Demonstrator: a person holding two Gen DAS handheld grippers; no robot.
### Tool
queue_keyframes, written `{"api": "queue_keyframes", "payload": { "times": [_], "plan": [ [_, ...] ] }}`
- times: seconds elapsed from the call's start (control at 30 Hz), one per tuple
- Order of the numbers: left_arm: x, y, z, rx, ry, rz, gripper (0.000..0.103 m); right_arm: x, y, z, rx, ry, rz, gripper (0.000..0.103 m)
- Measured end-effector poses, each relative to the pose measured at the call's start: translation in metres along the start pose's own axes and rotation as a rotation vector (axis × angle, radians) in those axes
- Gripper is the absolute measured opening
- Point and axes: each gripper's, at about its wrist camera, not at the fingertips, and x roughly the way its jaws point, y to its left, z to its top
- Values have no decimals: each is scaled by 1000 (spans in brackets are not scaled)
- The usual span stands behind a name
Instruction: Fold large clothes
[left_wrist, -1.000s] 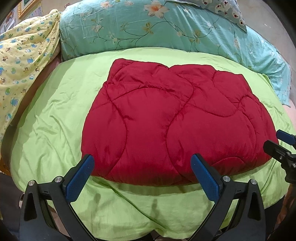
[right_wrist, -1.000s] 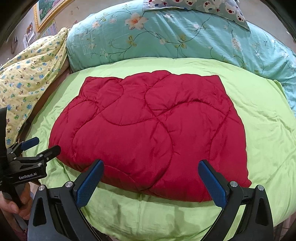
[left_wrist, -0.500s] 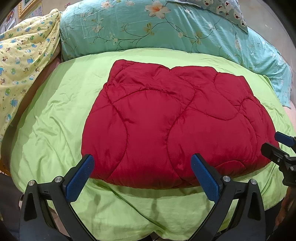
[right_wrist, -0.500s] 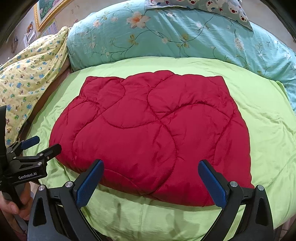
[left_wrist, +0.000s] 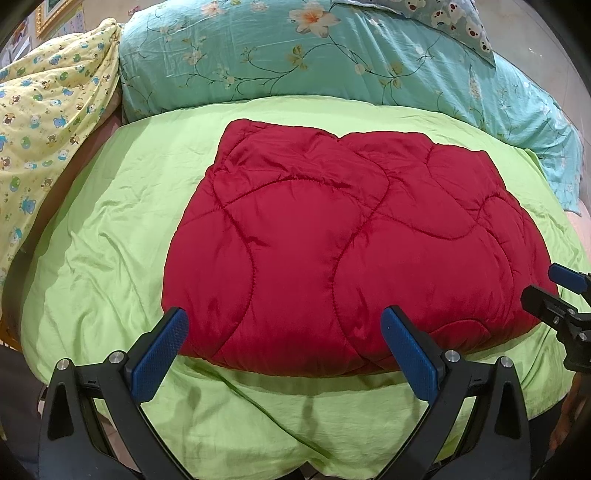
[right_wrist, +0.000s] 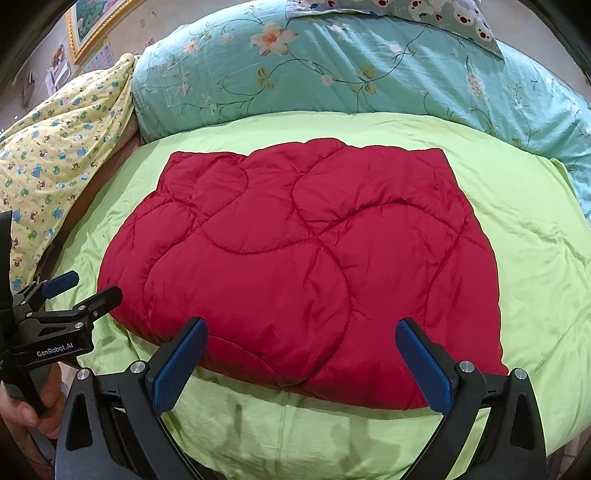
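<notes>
A red quilted garment lies folded into a thick rectangle on the lime green bedcover; it also shows in the right wrist view. My left gripper is open and empty, hovering just above the garment's near edge. My right gripper is open and empty over the near edge further right. Each gripper appears in the other's view: the right gripper at the garment's right corner, the left gripper at its left corner.
A teal floral duvet is piled along the far side of the bed. A yellow printed blanket is heaped at the left. A bear-print pillow lies on top at the back. The green cover hangs over the near bed edge.
Both grippers have crept slightly forward toward the garment's near edge; they stay open. The garment has not moved.
</notes>
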Motion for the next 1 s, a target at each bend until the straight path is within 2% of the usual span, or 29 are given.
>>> {"api": "queue_keyframes", "payload": {
  "times": [1.0],
  "plan": [
    [-2,-3,2,9,-19,13,103,1,2,-2,5,0,2,102]
  ]
}}
